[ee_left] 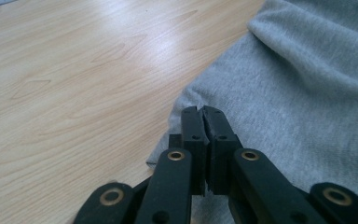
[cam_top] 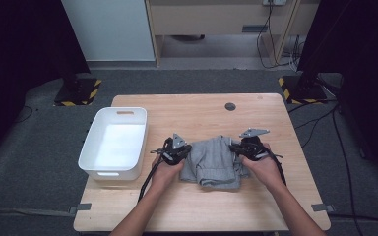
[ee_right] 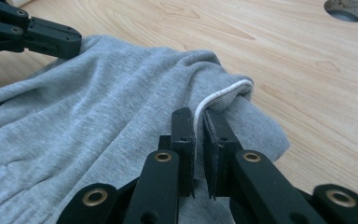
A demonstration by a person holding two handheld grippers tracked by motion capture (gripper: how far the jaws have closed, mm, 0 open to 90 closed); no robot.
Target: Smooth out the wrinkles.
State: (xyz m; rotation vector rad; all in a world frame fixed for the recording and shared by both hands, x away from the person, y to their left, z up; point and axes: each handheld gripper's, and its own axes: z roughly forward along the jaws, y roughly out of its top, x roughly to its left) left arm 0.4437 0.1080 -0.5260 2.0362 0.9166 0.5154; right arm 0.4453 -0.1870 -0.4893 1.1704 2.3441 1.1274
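Two hand-held grippers, left [ee_left: 203,111] and right [ee_right: 199,114], each clenched on grey garment [cam_top: 214,162], pinched edges hidden between jaws.

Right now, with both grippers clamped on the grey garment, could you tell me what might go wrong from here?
1. The left gripper pinches only the very edge of the grey garment, so the fabric may slip out when lifted.
2. The right gripper holds a fold beside the white drawstring; pulling could tug the cord instead of the cloth.
3. The white bin sits close on the left; a wide swing might knock it.
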